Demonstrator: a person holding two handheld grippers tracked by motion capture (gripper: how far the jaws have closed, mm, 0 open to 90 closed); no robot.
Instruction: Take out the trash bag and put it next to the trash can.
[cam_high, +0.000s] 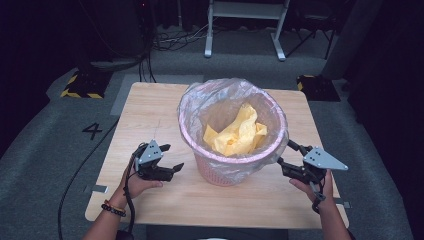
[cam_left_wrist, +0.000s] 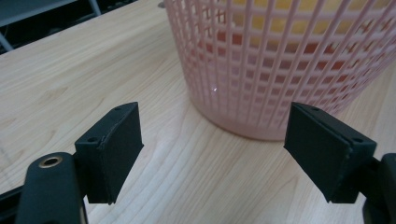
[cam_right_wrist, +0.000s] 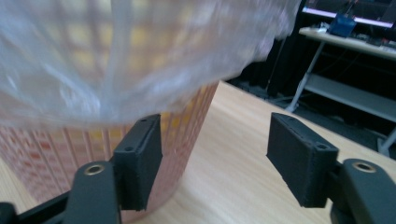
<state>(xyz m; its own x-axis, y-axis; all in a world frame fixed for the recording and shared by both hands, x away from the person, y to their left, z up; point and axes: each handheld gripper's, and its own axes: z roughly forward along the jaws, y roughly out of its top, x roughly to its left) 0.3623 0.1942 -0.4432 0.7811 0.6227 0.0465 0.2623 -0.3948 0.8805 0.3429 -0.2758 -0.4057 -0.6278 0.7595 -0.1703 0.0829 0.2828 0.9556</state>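
— High view first: where's the pink basket (cam_high: 220, 172)?

— Mid-table (cam_high: 150, 107), clear bag (cam_high: 200, 100) folded over its rim, yellow paper (cam_high: 237, 132) inside; left gripper (cam_high: 170, 157) and right gripper (cam_high: 286, 152) flank it, both with jaws apart, nothing between them.

— Risks?

— I'd guess thin film tears if pinched with the lattice; uneven pulls could tip it; nothing else stands on the table to block them.
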